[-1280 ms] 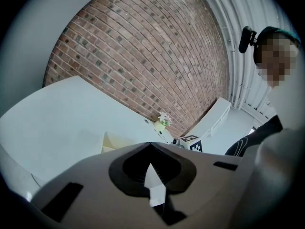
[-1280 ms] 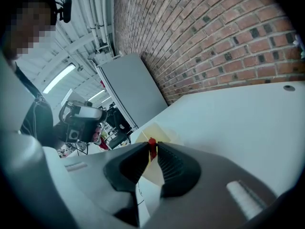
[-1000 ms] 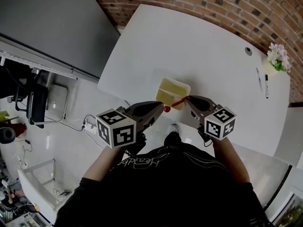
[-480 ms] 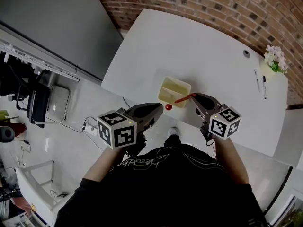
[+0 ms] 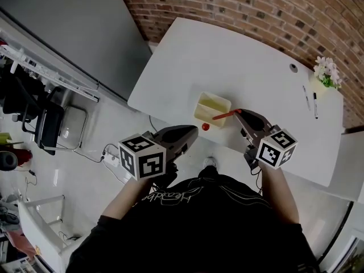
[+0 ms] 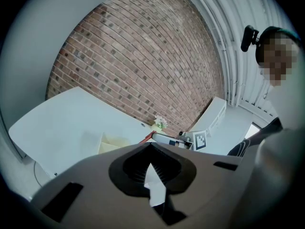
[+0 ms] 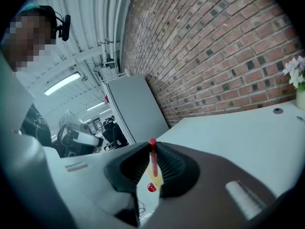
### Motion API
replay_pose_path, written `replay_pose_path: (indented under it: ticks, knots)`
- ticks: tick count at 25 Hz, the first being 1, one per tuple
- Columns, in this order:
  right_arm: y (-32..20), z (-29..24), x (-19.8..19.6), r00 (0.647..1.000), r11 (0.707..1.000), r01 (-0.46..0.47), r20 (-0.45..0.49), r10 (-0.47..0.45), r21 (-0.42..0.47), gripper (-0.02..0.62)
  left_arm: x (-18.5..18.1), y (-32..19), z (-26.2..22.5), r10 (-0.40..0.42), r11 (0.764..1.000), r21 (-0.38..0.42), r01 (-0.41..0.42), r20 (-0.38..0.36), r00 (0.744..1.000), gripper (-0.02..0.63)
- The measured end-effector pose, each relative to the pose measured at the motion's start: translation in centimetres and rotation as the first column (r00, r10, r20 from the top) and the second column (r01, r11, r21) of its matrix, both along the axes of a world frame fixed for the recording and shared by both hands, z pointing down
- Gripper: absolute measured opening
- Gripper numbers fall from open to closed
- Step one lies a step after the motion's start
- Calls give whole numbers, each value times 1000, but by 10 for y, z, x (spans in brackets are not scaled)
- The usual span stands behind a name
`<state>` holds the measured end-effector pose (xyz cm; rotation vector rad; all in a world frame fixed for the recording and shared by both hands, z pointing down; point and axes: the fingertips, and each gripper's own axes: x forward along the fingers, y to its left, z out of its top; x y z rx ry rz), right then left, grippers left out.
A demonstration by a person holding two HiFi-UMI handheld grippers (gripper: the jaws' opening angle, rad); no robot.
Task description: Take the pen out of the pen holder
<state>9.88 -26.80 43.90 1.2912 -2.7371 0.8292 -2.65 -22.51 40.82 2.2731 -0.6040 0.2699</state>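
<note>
While the right gripper (image 5: 239, 114) clamps its jaws on one end of the thin red pen (image 5: 223, 116), mid-frame by the yellow pen holder (image 5: 205, 114), and the left gripper (image 5: 193, 131) has jaws together, apparently empty, the pen looks light, stiff & slick, so grip mid-barrel.

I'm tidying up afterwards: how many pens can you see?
3. A red pen is clamped in the right gripper by the yellow holder; a thin pen and a black-and-white pen lie at the table's far right. The holder may hide more.
</note>
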Motion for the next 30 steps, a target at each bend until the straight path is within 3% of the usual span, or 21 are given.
replay_pose_path:
  ticks: [7,14,30]
  knots:
    - [18,-45,-8,1000,996,0,4,0,89,49,-6,15,-15,13,999,31,-13,-8,1000,3]
    - [46,-88,-4,996,990,-26,90,13,141,49,-2,29,-30,30,997,74,-28,-33,999,3]
    - [135,-124,-26,997,977,-9,76,-8,212,49,-17,88,-59,55,986,162,-43,-68,996,3]
